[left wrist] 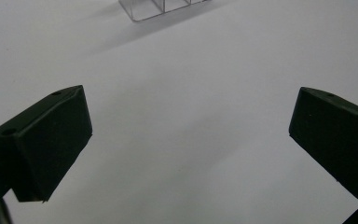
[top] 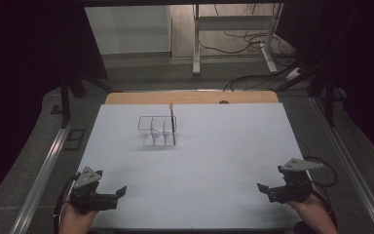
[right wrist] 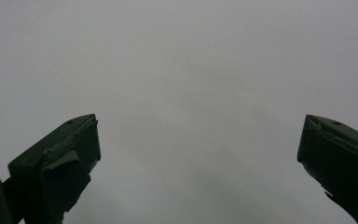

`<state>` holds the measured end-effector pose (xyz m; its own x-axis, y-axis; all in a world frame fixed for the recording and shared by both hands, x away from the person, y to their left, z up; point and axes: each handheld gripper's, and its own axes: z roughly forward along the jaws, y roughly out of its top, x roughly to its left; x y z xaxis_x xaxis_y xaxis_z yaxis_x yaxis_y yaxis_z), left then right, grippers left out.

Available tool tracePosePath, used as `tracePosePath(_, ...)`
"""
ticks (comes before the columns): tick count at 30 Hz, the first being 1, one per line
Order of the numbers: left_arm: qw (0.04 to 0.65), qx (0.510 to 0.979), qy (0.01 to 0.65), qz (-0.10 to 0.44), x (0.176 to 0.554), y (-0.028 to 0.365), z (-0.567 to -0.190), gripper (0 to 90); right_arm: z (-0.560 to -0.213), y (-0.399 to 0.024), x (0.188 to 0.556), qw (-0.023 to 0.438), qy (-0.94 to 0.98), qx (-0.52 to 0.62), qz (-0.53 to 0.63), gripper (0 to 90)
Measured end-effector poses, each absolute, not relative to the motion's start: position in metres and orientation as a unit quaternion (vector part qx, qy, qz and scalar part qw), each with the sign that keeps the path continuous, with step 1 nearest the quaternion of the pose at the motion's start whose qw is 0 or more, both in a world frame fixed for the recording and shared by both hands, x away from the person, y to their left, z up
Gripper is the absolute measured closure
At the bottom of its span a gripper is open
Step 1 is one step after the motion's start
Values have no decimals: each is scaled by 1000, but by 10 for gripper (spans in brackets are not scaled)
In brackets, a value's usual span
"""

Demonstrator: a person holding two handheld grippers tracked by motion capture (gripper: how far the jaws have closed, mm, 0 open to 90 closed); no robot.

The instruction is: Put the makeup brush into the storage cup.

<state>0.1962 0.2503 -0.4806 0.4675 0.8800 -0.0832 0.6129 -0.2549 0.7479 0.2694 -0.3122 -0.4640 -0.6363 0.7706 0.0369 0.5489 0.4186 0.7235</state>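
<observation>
A clear plastic organizer (top: 157,130) with several compartments stands on the white table (top: 214,161), left of the middle and toward the far side. A thin dark stick with a pale tip (top: 172,124) stands upright in its right end. My left gripper (top: 119,194) rests near the front left corner, jaws wide apart and holding nothing. In the left gripper view the organizer's (left wrist: 161,7) near edge shows at the top, far beyond my left gripper (left wrist: 189,121). My right gripper (top: 263,190) sits near the front right corner, open; in the right gripper view bare table lies between my right gripper's (right wrist: 198,140) jaws.
A wooden strip (top: 190,97) shows past the table's far edge. Metal rails (top: 44,170) run along both sides. A desk frame (top: 233,39) and loose cables (top: 253,78) lie on the floor beyond.
</observation>
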Motion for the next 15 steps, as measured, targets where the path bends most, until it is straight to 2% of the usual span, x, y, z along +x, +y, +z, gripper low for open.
tracePosePath(15, 348, 780, 494, 162, 198, 248, -487, 0, -464, -312, 269, 153, 831, 396, 360, 0)
